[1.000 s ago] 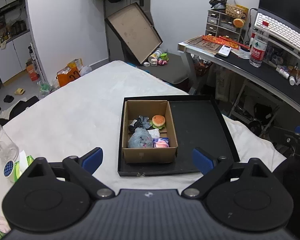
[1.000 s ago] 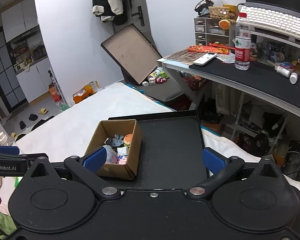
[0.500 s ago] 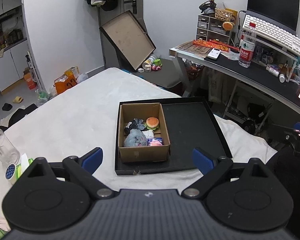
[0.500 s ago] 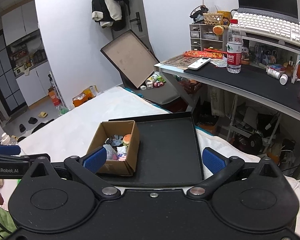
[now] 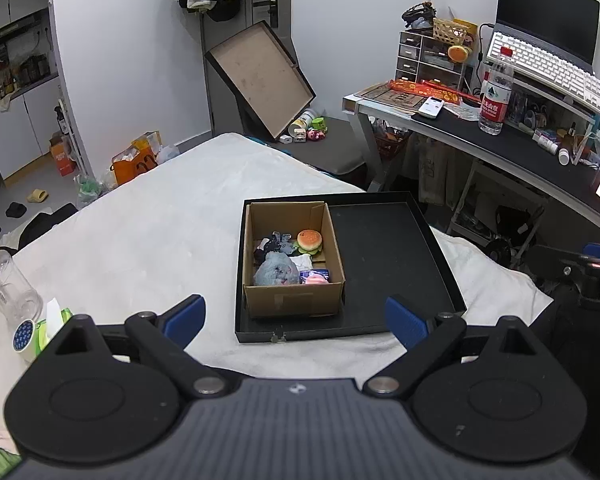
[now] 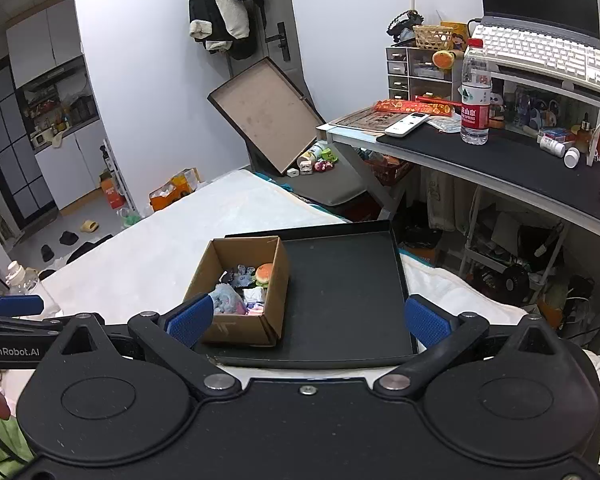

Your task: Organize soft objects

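Both the left gripper point(image 5: 296, 320) and the right gripper point(image 6: 307, 320) are held spread apart, gripping nothing. At frame centre, a cardboard box point(image 5: 294, 300) containing a burger toy point(image 5: 309, 240) and a grey-blue plush point(image 5: 276, 272) is seen in the left of a black tray point(image 5: 384, 256).

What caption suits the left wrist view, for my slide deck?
Open left claw faces a cardboard box of soft toys, including a burger squishy, inside a black tray.

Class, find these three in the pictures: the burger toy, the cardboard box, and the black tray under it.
burger toy point(image 5: 309, 239), left wrist view, on its bun top.
cardboard box point(image 5: 294, 304), left wrist view, on its near outer wall.
black tray point(image 6: 344, 292), right wrist view, on its bare floor right of the box.
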The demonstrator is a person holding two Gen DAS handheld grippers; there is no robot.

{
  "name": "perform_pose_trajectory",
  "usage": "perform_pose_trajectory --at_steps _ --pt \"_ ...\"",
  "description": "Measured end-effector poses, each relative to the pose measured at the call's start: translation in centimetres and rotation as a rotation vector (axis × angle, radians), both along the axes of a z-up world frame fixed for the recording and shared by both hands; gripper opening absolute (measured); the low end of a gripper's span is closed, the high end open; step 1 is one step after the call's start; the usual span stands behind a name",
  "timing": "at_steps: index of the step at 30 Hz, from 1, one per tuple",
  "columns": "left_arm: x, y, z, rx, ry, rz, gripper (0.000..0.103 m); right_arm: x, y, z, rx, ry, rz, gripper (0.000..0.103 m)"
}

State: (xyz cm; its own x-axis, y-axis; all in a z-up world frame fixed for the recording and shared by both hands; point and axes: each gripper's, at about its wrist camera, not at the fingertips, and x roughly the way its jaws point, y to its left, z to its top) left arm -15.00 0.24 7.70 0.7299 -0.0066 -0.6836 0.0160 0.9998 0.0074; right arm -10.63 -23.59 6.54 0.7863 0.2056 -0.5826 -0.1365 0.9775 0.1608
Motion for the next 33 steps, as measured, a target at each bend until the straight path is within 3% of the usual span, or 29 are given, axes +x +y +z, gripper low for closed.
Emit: perform_pose_trajectory --at_steps 33 --pt "0.29 -0.49 -0.64 0.012 0.011 -0.008 0.096 -0.19 -0.12 -0.43 -0.004 0.012 -0.012 0.103"
